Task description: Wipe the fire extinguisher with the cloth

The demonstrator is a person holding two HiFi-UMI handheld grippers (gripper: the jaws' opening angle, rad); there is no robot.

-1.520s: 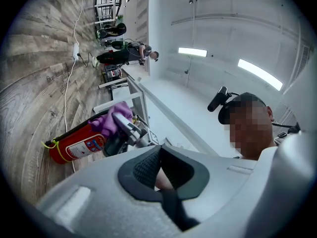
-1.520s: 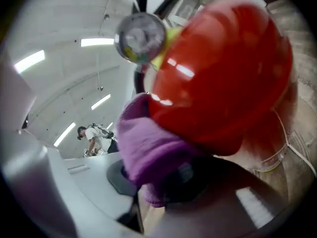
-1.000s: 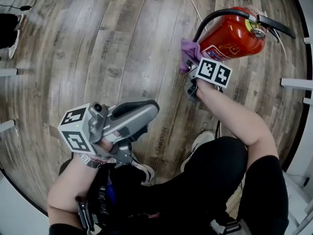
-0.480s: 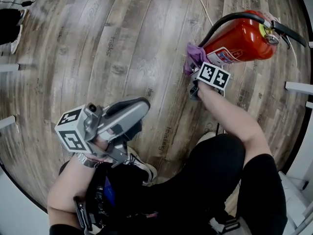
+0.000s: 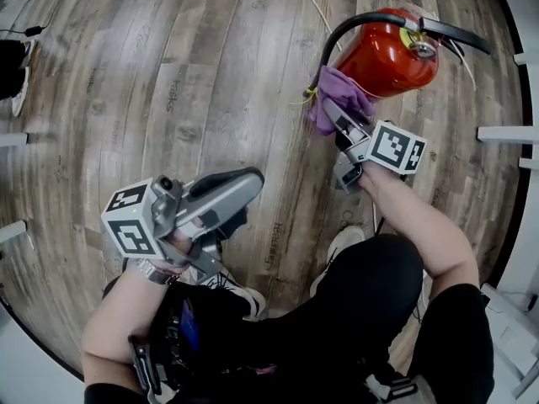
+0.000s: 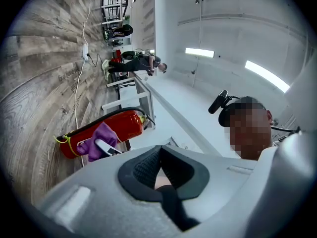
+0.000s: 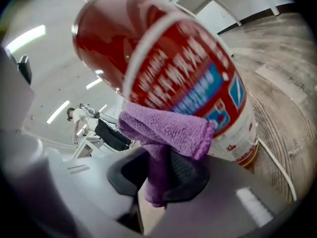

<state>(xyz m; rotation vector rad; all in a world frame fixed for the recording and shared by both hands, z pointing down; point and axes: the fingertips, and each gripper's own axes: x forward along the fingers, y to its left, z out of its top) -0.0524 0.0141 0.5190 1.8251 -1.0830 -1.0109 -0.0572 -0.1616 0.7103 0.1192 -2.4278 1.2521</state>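
Purple cloth (image 7: 163,128) is what we have pinched in our right gripper (image 5: 335,118); its jaws are closed tight on the lower folds, and a thick bunch stands out above the pads. That bunch lies against the red body of the fire extinguisher (image 5: 383,57), right at the printed label with its white, blue and red panels, so cloth and cylinder are touching. From the head view we see the extinguisher on the wood-plank floor (image 5: 168,74) at the upper right, its black hose (image 5: 354,25) arching over the top from the valve head and the cloth covering the near, lower-left part of the cylinder. Our right forearm reaches toward it above our dark-trousered knee. Our left gripper (image 5: 253,183) we hold well apart from all this, low at the left beside our leg, its jaws pressed together with nothing between them. In the left gripper view the extinguisher and cloth show small beyond the closed pads.
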